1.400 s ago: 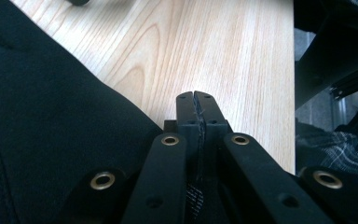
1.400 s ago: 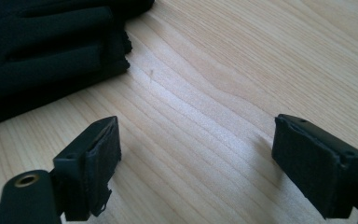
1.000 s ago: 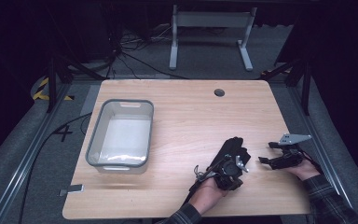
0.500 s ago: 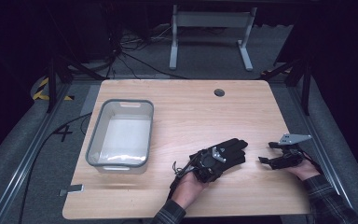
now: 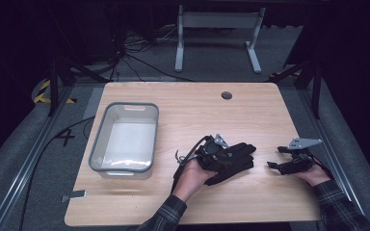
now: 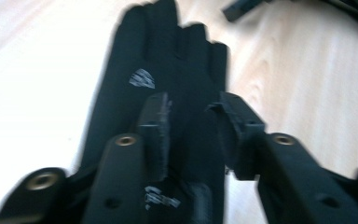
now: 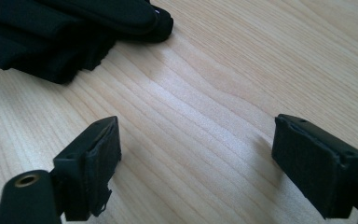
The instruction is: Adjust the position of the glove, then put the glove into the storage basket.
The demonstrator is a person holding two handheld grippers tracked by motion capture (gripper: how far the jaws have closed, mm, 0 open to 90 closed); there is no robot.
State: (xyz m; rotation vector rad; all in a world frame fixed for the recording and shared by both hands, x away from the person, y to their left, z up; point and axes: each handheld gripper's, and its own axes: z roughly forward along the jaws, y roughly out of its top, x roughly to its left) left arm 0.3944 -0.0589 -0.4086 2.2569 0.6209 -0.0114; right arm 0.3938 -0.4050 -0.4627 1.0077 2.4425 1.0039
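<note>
Left gripper slid toward 9 o'clock; jaws just opened, straddling flat black fabric gloves, seemingly released. Right gripper rested agape at 3 o'clock, likely waiting.

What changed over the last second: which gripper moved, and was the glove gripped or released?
The left gripper shifted left along the table, toward the bin; its jaws have just been opening, pads apart above the black glove lying flat beneath them, so it looks let go. The right gripper stayed put, jaws open over bare wood. The bin did not move.
</note>
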